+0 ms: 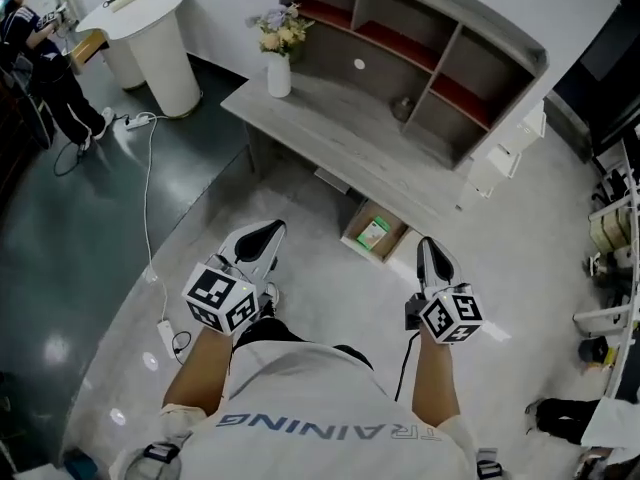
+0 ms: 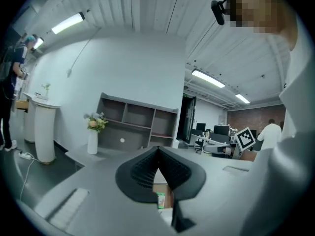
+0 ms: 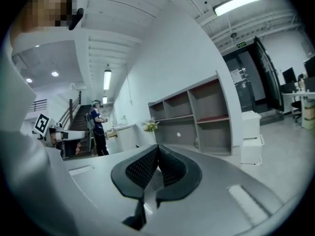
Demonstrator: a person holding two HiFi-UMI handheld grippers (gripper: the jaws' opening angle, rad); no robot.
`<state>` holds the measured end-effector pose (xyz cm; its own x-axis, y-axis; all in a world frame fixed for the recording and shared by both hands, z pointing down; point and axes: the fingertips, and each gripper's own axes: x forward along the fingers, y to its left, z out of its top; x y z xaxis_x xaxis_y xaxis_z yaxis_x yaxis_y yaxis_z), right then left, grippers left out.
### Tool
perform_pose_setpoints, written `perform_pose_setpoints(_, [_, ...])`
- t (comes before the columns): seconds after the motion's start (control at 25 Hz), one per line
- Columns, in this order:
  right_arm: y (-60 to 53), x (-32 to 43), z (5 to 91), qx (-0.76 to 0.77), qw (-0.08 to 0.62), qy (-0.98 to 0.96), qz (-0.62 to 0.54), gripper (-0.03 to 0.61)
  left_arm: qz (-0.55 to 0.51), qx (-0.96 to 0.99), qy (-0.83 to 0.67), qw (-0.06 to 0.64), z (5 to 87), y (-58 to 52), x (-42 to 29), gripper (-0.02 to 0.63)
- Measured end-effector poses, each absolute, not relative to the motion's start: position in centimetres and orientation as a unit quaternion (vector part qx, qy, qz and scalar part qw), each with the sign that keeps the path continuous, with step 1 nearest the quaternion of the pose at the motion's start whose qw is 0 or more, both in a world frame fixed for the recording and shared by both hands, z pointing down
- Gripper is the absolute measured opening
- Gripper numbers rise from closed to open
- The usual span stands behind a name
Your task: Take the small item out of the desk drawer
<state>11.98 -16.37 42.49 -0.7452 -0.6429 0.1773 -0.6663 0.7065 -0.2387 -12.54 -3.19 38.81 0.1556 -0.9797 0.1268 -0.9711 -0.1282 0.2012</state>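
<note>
The grey desk (image 1: 330,133) stands ahead of me, and beneath it a wooden drawer (image 1: 376,232) is pulled open. A small green item (image 1: 373,232) lies inside. In the left gripper view the drawer (image 2: 165,190) and the green item (image 2: 160,199) show through the gap below the pads. My left gripper (image 1: 270,230) hangs over the floor to the left of the drawer, shut and empty, tips meeting (image 2: 157,149). My right gripper (image 1: 425,245) is just right of the drawer, also shut with nothing held (image 3: 157,148). Neither touches the drawer.
A shelf hutch (image 1: 420,58) and a white vase of flowers (image 1: 279,66) sit on the desk. A white drawer cabinet (image 1: 505,156) stands at its right end. A round white stand (image 1: 150,38), a person (image 1: 40,68), and a floor cable with power strip (image 1: 166,334) are at left.
</note>
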Motion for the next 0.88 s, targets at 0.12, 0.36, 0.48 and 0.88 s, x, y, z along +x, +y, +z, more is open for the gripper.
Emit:
perform_pose_setpoints(0.12, [-17.8, 11.8, 42.1, 0.409, 0.04, -0.901, 0.137, 0.017, -0.011, 0.782, -0.613, 0.114, 38.4, -7.4, -14.5, 0.002])
perform_pose_setpoints(0.36, [-20.4, 7.1, 41.9, 0.466, 0.032, -0.873, 0.137, 0.017, 0.013, 0.822, -0.56, 0.105, 38.8, -13.5, -19.9, 0.002])
perform_pose_setpoints(0.48, [-21.1, 5.2, 42.4, 0.484, 0.042, -0.864, 0.133, 0.017, 0.022, 0.835, -0.538, 0.115, 40.2, -16.0, -21.8, 0.002])
perform_pose_setpoints(0.88, [-22.0, 8.5, 44.3, 0.551, 0.052, -0.819, 0.151, 0.017, 0.037, 0.874, -0.463, 0.14, 42.9, -21.6, -18.2, 0.002])
